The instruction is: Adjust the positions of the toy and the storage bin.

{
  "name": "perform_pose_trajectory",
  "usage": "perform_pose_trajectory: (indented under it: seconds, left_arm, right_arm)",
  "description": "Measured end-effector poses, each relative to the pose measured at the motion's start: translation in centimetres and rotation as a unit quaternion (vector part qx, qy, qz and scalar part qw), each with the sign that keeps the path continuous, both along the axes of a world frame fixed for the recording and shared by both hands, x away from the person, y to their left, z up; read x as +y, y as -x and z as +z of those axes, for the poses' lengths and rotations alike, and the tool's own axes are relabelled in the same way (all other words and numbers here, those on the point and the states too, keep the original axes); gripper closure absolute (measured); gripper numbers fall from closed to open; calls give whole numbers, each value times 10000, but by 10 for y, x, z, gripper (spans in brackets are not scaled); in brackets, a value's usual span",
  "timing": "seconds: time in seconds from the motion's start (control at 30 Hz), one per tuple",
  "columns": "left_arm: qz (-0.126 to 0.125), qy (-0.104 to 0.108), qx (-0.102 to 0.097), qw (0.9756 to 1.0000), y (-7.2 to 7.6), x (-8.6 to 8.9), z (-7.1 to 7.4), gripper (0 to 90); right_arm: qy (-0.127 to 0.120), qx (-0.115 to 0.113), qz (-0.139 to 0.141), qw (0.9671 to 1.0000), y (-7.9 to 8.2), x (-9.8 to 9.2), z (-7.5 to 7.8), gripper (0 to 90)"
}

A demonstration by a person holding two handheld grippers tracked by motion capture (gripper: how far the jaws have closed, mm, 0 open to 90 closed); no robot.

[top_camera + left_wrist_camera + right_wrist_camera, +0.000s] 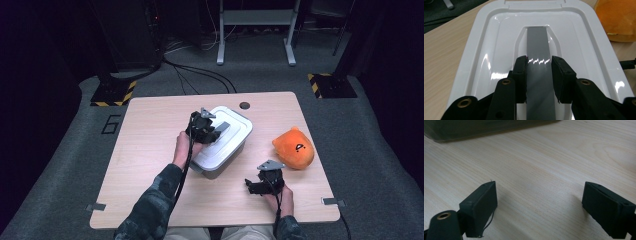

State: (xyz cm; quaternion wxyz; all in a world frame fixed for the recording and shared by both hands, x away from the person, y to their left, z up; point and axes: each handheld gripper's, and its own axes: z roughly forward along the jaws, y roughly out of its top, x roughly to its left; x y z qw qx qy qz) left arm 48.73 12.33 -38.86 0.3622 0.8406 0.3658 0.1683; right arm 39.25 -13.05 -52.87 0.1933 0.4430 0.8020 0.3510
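Observation:
A white plastic box (220, 161) with a white lid (239, 128) stands in the middle of the wooden table (150, 150). A flat grey handle (537, 45) runs along a hollow in the lid (486, 50). My left gripper (539, 67) is shut on that handle, one pad pressing on each side; from above it (212, 131) sits over the lid's near left part. My right gripper (251, 186) rests low over bare wood near the front edge, right of the box. Its jaws (540, 202) stand wide open with nothing between them.
An orange plush toy (294, 147) lies right of the box, close to the table's right edge; its side (619, 17) peeks past the lid. The box's dark side (474, 127) lies beyond my right gripper. A round hole (244, 105) marks the table's far edge.

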Motion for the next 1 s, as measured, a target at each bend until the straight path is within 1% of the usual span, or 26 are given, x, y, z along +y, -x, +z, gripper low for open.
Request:
perform_pose_trajectory:
  seconds: [0.2, 0.27, 0.3, 0.5, 0.63, 0.67, 0.7, 0.77, 0.87, 1.0]
  left_arm:
    - [-94, 77, 28, 9999, 3, 2, -1, 665]
    - [-151, 47, 29, 9999, 4, 3, 0, 665]
    - [-134, 85, 25, 9999, 5, 3, -1, 665]
    - [-311, 58, 64, 9995, 9, 5, 0, 665]
    - [-481, 71, 79, 9988, 12, 6, 0, 666]
    - [-566, 57, 88, 9983, 12, 7, 0, 666]
    - [-584, 95, 143, 9981, 13, 6, 0, 665]
    - [-692, 60, 136, 9975, 14, 7, 0, 666]
    - [-800, 73, 142, 9967, 16, 8, 0, 666]
    - [-831, 141, 181, 9963, 18, 9, 0, 665]
  right_arm:
    - [2, 0, 3, 10000, 0, 0, 0, 121]
    - [0, 1, 3, 10000, 0, 0, 0, 121]
    - [0, 1, 3, 10000, 0, 0, 0, 121]
    - [-3, 2, 1, 10000, 0, 0, 0, 121]
    - [-1, 4, 2, 10000, 0, 0, 0, 121]
    - [-1, 4, 4, 10000, 0, 0, 0, 121]
    - [0, 7, 7, 10000, 0, 0, 0, 121]
    - [2, 3, 9, 10000, 0, 0, 0, 121]
    - [-1, 6, 4, 10000, 0, 0, 0, 121]
    - [1, 5, 9, 10000, 0, 0, 0, 122]
